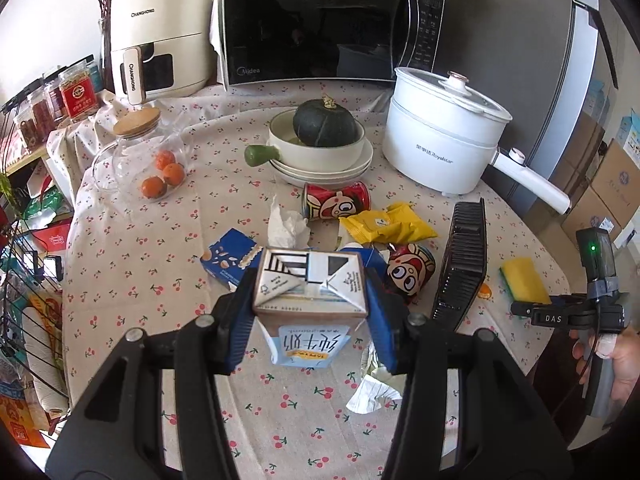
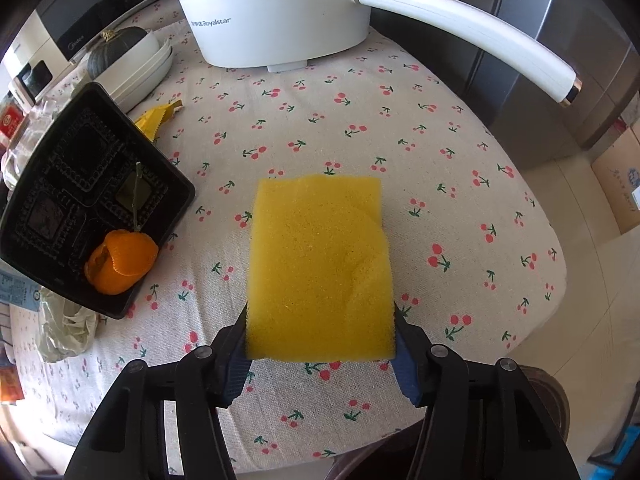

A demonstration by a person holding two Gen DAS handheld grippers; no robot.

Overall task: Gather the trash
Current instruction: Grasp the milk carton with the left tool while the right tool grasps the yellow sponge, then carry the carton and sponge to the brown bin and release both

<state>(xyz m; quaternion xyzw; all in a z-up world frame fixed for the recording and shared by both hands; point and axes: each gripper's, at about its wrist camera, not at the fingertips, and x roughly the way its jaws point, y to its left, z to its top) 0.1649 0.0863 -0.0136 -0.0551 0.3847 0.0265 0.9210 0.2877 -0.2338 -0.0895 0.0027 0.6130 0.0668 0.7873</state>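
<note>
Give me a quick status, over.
Left claw shut on milk carton. Right claw shut on yellow sponge. Black tray with orange peel tilted nearby; cans and wrappers remain.

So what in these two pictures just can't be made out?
- Left wrist view: the milk carton in the left tongs hides the blue packet behind it.
- Left wrist view: the black tray stands edge-on, contents unseen.
- Right wrist view: the yellow sponge in the right tongs covers the tablecloth beneath.

Tongs gripping yellow sponge, cherry tablecloth
</note>
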